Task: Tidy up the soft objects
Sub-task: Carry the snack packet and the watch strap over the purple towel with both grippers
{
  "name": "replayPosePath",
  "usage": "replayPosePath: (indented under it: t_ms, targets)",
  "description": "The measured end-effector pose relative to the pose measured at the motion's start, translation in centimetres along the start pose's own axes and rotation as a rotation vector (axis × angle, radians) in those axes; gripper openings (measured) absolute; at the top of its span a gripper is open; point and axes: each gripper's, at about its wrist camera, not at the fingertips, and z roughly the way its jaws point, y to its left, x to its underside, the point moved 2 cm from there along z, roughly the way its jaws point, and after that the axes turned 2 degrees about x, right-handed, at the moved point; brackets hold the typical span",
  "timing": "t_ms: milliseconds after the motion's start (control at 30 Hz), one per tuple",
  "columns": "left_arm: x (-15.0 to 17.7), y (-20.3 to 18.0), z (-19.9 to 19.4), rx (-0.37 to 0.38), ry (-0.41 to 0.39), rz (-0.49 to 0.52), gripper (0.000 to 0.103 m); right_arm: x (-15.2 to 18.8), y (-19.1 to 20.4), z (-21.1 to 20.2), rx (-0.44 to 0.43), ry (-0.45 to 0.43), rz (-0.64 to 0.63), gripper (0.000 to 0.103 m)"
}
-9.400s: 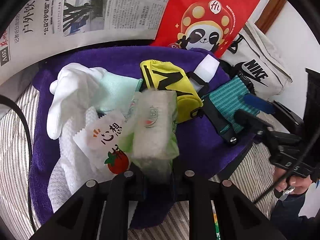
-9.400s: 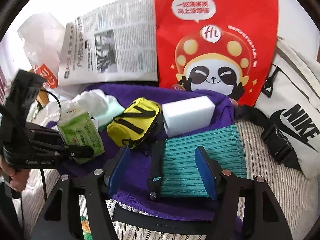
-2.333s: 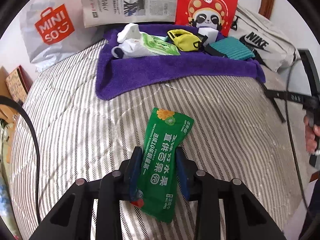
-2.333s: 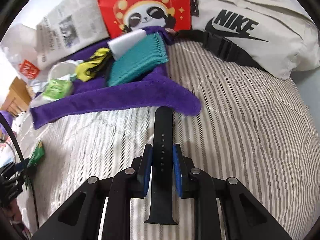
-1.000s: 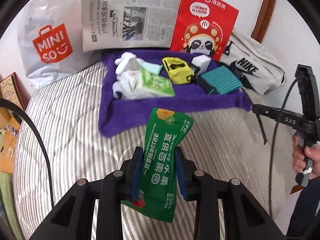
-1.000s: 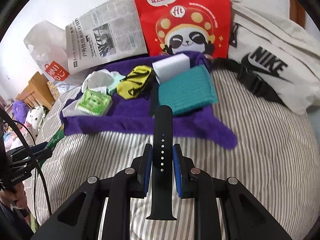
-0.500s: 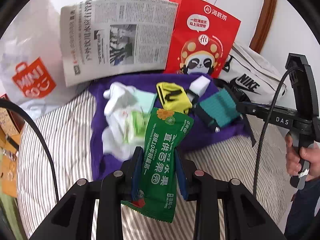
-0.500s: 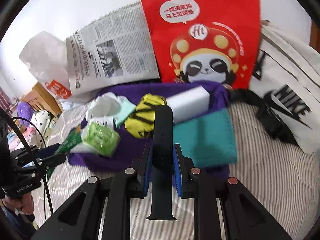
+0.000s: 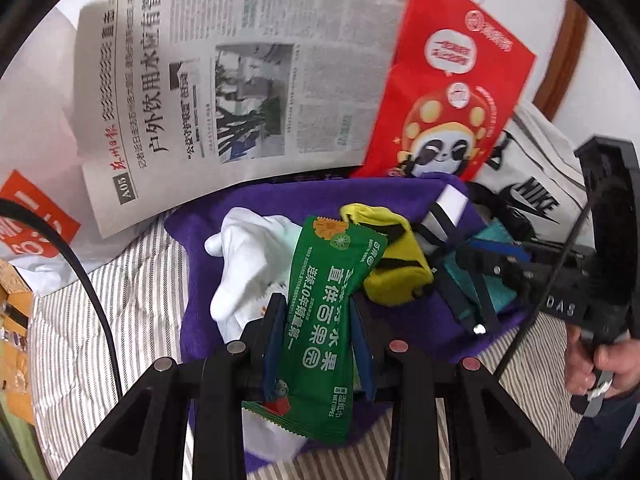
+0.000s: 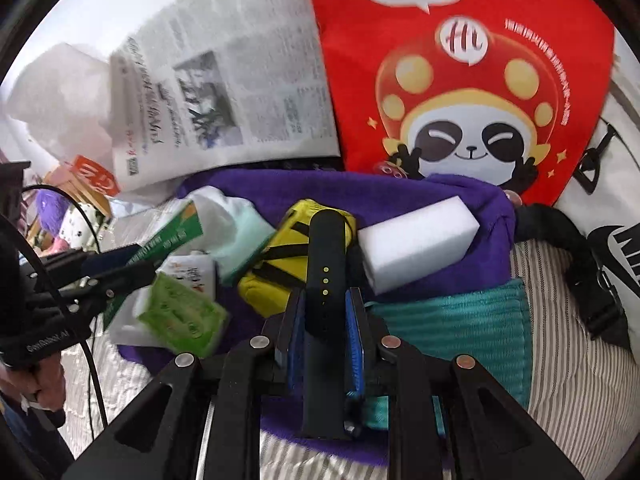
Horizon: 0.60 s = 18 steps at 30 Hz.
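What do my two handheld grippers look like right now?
Both are matte black angular frames with silver round bolts and blue finger pads: left gripper, right gripper. A thin black cable loops beside the left gripper; white lettering marks the right gripper's body.

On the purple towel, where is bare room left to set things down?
Bare purple towel shows along the back, between the newspaper and the yellow pouch, and behind the white sponge. The middle is crowded: glove, tissue pack, pouch, sponge, teal cloth.
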Motion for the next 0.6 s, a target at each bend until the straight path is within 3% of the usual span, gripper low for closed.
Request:
replayPosePath:
  t_ms: [600]
  targets:
    - [-1.9,0.6,5.8,-0.012,0.049,-0.028,0.03,0.2,0.6,2.8,-0.05,0.039,-0.026,0.021]
